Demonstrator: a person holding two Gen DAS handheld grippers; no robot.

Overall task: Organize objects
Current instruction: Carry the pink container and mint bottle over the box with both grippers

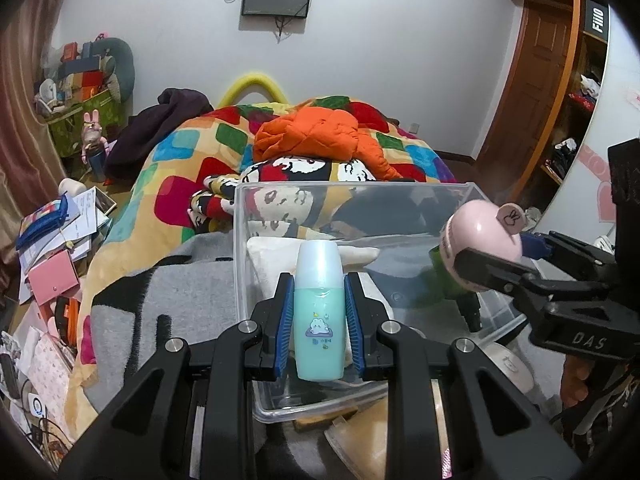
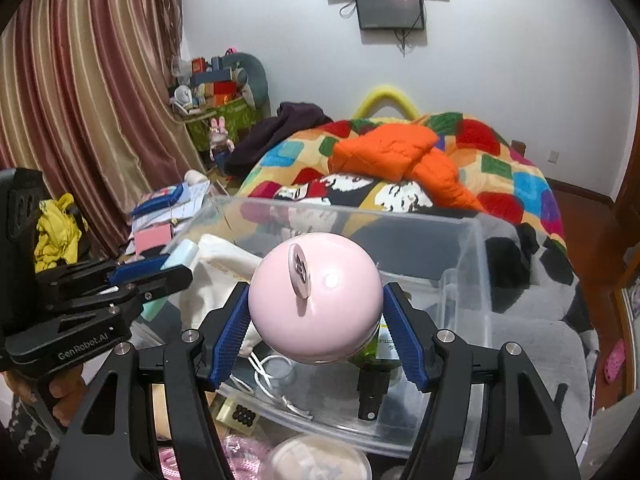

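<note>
A teal bottle [image 1: 319, 320] with a pale blue cap stands upright between the blue pads of my left gripper [image 1: 319, 282], which is shut on it over the near part of a clear plastic bin [image 1: 240, 248]. My right gripper [image 2: 316, 300] is shut on a pink round ball-like object [image 2: 316, 320] with a small bunny tag, held above the bin [image 2: 476, 240]. A green part shows just under the ball; I cannot tell whether it belongs to it. From the left wrist, the ball [image 1: 484, 236] and right gripper [image 1: 506, 254] appear at right. The left gripper [image 2: 176, 268] shows at left.
Inside the bin lie a white cloth [image 2: 216, 272], a white cord [image 2: 272, 368] and a small black piece [image 2: 372, 396]. Behind is a bed with a patchwork quilt [image 1: 180, 152] and an orange jacket [image 1: 320, 132]. Papers and boxes [image 1: 60, 240] clutter the left.
</note>
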